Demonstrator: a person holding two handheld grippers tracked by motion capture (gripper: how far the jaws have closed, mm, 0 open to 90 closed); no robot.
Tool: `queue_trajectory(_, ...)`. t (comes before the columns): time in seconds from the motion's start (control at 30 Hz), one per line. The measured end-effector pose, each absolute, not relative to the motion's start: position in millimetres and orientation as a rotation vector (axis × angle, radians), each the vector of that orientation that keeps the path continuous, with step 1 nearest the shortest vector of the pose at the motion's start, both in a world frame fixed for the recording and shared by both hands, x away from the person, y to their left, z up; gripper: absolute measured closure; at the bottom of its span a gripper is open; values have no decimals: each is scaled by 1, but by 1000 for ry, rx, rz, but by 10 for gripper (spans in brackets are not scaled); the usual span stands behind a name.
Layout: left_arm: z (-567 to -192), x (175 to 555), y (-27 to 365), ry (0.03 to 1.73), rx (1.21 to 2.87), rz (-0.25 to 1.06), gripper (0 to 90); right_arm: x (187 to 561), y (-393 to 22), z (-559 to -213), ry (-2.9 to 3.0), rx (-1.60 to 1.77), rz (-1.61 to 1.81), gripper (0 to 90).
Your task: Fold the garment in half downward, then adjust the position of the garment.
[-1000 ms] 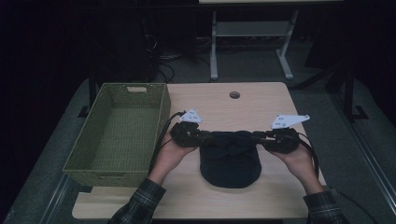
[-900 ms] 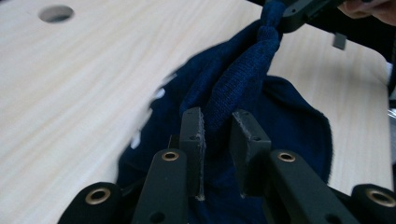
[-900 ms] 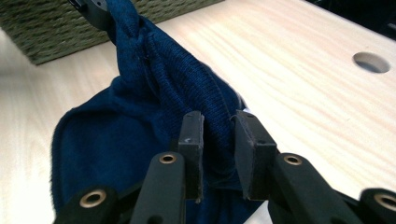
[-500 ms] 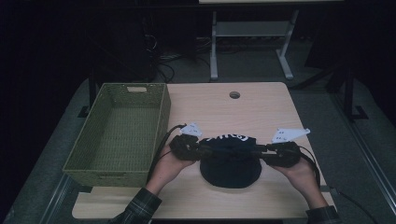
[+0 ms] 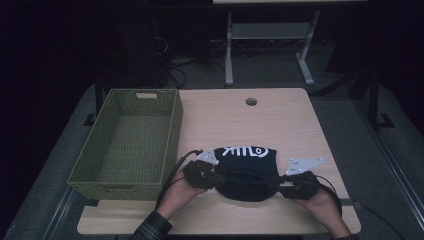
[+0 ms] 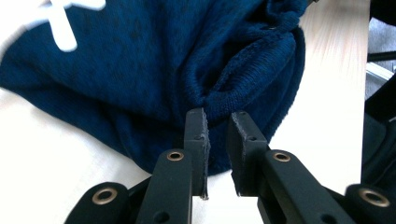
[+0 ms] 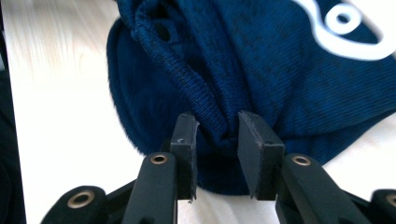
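Dim lab, bare wooden table (image 5: pixel 280 120), floor cables (image 5: pixel 187 62), metal stand (image 5: pixel 267 37)

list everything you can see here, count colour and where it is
knit garment: 1, dark blue with white lettering, bunched on the near middle of the table, between the two tools
basket: 1, olive green, woven, nothing in it, on the table's left side
table: 1, light wood, with a round cable hole near its far edge
metal stand: 1, grey, on the floor beyond the table
left tool: 1, black, at the garment's left edge, a fold of cloth between its jaws
right tool: 1, black, at the garment's right edge, ribbed hem between its jaws
hands: 2, one on each tool, near table edge; plaid sleeve on the left arm
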State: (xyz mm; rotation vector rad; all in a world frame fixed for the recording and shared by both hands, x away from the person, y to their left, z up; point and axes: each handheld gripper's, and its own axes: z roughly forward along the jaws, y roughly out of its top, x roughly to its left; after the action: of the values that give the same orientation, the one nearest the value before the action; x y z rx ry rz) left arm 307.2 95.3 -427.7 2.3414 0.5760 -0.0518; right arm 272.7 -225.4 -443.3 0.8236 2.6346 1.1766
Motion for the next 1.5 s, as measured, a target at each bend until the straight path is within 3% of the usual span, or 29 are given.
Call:
queue_trajectory(0.23,-436,301,95,576,2369,-69,788,265,-224,-454,2677,815,1157,667)
queue_trajectory(0.4,-436,300,99,583,2358,-76,776,262,-228,-452,2672,828,1175,608)
queue_trajectory(0.97,-390,298,112,633,2239,2,752,266,-256,-415,2511,841,1317,609)
queue_trajectory(1.23,-378,315,102,661,2205,51,780,283,-249,-408,2488,826,1336,676)
queue_trajectory(1.5,-379,346,87,721,2187,77,810,306,-226,-422,2587,809,1316,841)
